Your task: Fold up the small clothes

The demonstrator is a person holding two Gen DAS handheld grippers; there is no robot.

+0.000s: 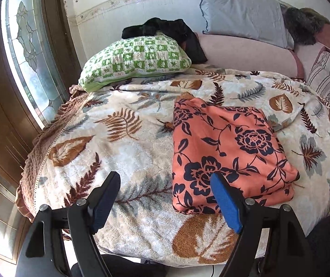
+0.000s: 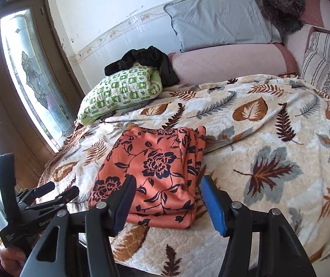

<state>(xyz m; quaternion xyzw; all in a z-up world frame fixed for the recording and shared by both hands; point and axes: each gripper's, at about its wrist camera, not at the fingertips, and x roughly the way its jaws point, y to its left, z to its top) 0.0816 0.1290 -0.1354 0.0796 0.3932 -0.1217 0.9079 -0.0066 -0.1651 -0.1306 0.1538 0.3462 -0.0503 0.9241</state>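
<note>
An orange cloth with dark flowers (image 1: 229, 152) lies folded into a thick rectangle on the leaf-print blanket (image 1: 128, 147). It also shows in the right wrist view (image 2: 151, 173). My left gripper (image 1: 165, 184) is open and empty, held above the blanket just before the cloth's near left corner. My right gripper (image 2: 167, 184) is open and empty, hovering over the cloth's near right edge. The left gripper also shows at the left edge of the right wrist view (image 2: 58, 190).
A green checked pillow (image 1: 137, 60) lies at the back left with a black garment (image 1: 165, 32) on it. A grey pillow (image 1: 243, 13) leans on the wall over a pink bolster (image 1: 245, 53). A striped cushion (image 1: 328, 78) sits at the right. A glass door (image 1: 26, 53) is left.
</note>
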